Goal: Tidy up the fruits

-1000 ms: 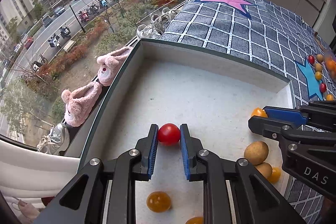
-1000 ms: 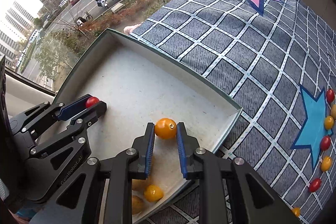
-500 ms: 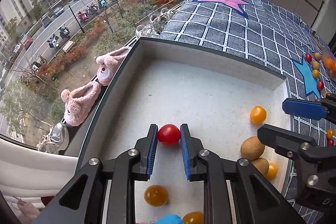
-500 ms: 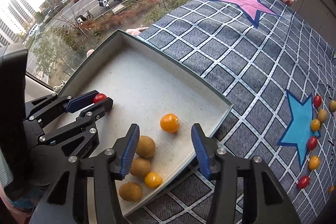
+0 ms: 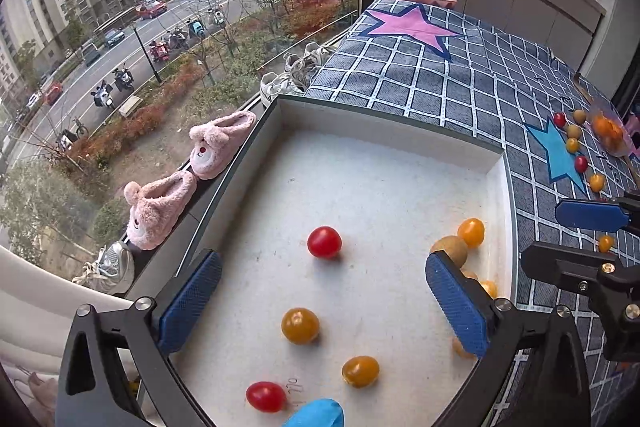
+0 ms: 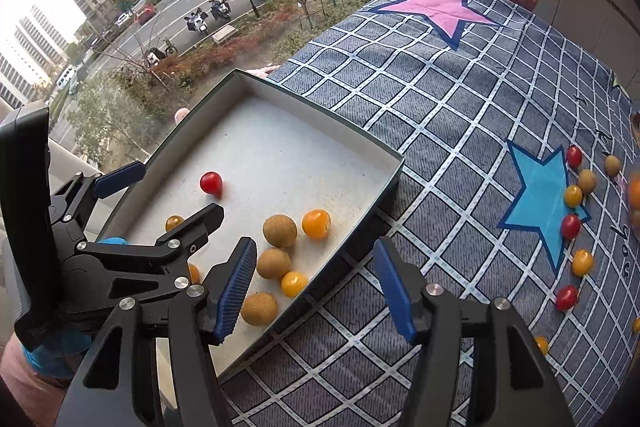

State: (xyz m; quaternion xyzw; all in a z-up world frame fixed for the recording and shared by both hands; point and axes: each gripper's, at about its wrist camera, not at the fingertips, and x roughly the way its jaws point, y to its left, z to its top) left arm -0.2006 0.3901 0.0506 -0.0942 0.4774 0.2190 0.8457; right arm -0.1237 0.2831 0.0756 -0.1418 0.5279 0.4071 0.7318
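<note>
Released red tomato (image 5: pixel 324 242) now ahead of spread fingers (image 5: pixel 458 301)

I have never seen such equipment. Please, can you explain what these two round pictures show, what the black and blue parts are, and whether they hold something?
There is no robot here. A person holds a two-finger gripper in each hand, and a fisheye camera on each one looks forward along its fingers, which is why the pictures curve.

One picture comes from the left gripper, the other from the right gripper. The blue pads are the fingertips. Both grippers are open and hold nothing.

Below lies a shallow white tray on a checked cloth with stars, beside a window. In the tray are a red tomato, an orange tomato and brown round fruits. More small fruits wait on the cloth near the blue star.
</note>
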